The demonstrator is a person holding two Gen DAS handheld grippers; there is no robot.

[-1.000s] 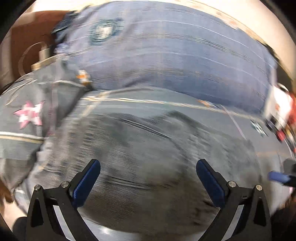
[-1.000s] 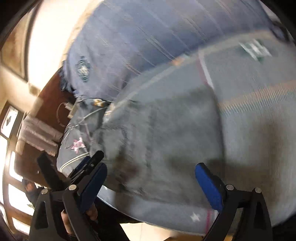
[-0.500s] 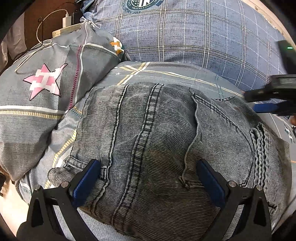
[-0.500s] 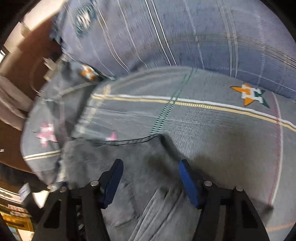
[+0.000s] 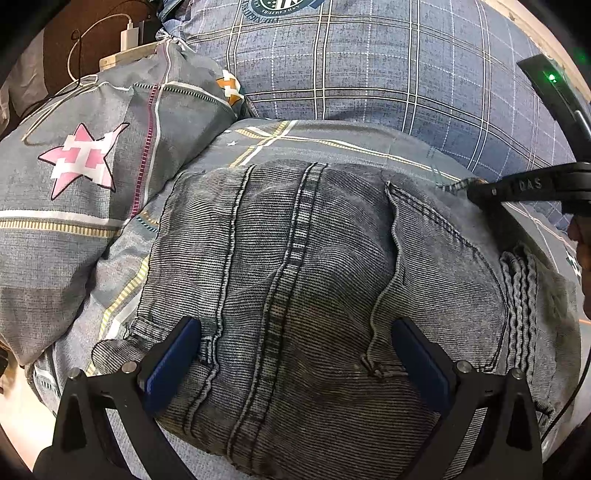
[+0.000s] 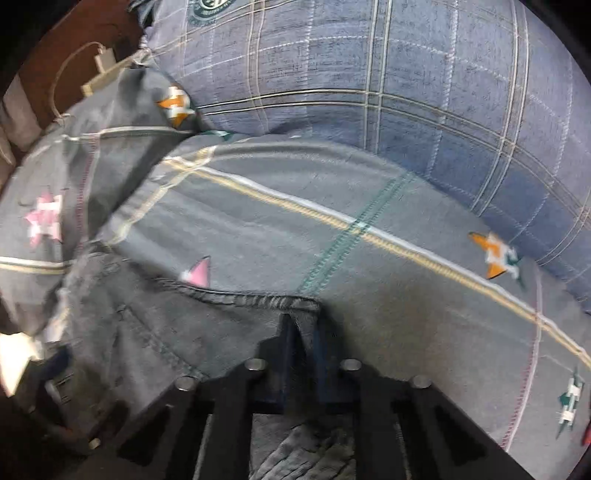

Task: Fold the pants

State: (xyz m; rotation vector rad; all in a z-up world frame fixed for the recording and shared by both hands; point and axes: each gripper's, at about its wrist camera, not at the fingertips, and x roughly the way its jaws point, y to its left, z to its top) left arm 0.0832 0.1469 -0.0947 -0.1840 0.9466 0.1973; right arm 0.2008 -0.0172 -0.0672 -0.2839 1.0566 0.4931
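The grey denim pants (image 5: 314, 266) lie folded into a compact stack on the grey patterned bedsheet (image 5: 332, 144). My left gripper (image 5: 295, 354) is open, its blue pads spread just above the near part of the pants, holding nothing. My right gripper (image 6: 303, 332) is shut on the far corner of the pants (image 6: 177, 332), pinching the hemmed edge. The right gripper also shows in the left wrist view (image 5: 480, 195) at the pants' far right corner.
A grey pillow with a pink star (image 5: 81, 162) lies left of the pants. A blue plaid duvet (image 5: 369, 59) is piled behind. A white charger and cable (image 5: 129, 35) sit at the far left on a brown surface.
My right gripper closed from open onto the far corner of the pants. My left gripper stayed open over the pants and barely moved.
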